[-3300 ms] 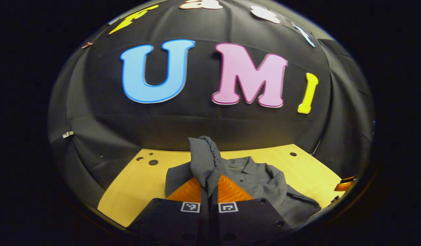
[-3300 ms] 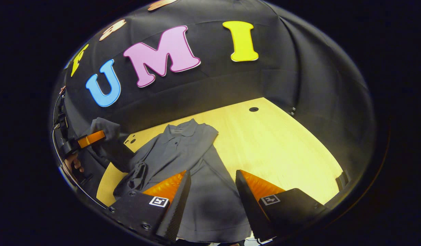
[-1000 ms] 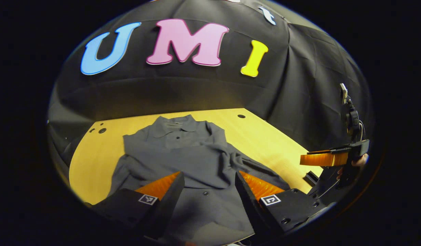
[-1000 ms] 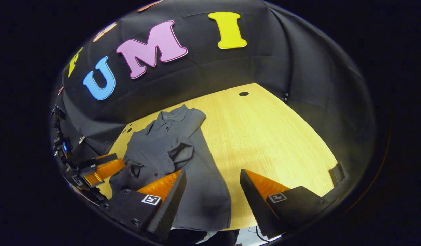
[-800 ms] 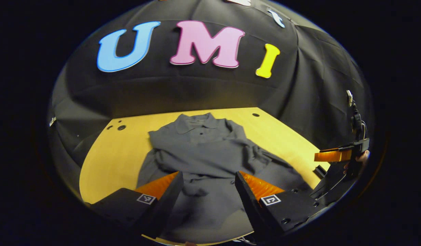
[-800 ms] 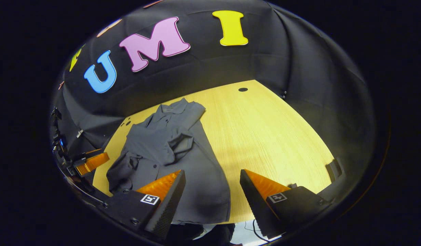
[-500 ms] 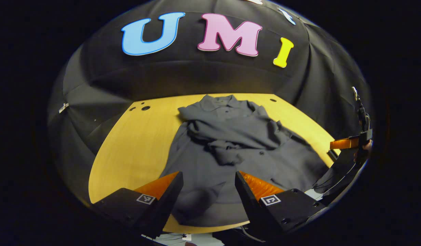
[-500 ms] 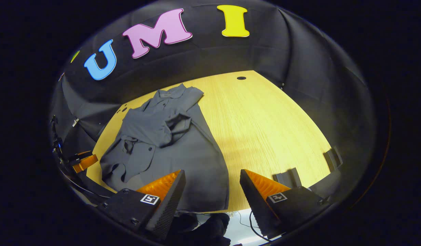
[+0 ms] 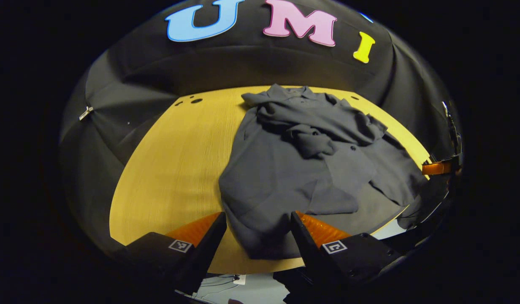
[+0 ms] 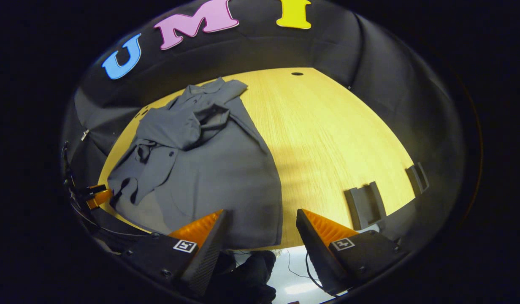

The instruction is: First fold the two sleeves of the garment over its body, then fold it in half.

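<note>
Lying flat on the wooden surface (image 9: pixel 175 160) is a grey collared shirt (image 9: pixel 285 169), collar toward the booth wall and hem at the near edge. Both sleeves (image 10: pixel 180 122) are already folded in over the chest, kinda bunched up in a messy pile across the upper body.

Left gripper (image 9: pixel 258 234) hovers above the near hem with its jaws wide apart, nothing between them. Right gripper (image 10: pixel 262 230) is the same deal, jaws spread open, empty, sitting over the hem corner right at the surface's edge. Neither one is touching the fabric as far as I can tell.

Two small dark brackets (image 10: pixel 365 207) sit on the surface's near right edge, well apart from the shirt.
</note>
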Demonstrator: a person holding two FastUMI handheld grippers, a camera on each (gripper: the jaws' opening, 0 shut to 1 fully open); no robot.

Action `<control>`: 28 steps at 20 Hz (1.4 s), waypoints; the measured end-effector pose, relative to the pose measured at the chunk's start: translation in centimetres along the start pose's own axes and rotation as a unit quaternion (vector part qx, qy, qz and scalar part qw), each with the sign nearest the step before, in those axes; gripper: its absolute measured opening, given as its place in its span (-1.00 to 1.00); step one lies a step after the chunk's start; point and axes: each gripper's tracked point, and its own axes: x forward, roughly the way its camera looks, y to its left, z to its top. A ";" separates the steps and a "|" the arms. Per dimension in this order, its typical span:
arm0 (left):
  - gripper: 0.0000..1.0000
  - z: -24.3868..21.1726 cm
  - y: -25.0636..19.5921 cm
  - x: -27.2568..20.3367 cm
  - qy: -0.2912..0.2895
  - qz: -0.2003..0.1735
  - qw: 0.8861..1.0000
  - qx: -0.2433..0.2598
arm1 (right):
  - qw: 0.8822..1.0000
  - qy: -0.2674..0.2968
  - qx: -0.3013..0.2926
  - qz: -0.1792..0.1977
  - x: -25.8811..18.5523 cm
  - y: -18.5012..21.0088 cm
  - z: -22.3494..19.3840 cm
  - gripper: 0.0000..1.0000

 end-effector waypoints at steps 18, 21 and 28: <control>-0.88 -1.0 -3.0 2.3 0.071 -0.031 0.997 0.021 | 0.991 0.021 -0.123 0.040 1.9 5.7 -1.0 -0.87; -0.89 -1.7 -3.6 0.1 0.080 -0.056 0.995 0.001 | 0.990 0.012 -0.127 0.059 0.4 4.9 -1.7 -0.87; -0.89 -4.0 -4.6 -5.1 0.106 -0.096 0.989 -0.049 | 0.993 -0.007 -0.075 0.092 -5.4 5.2 -1.8 -0.87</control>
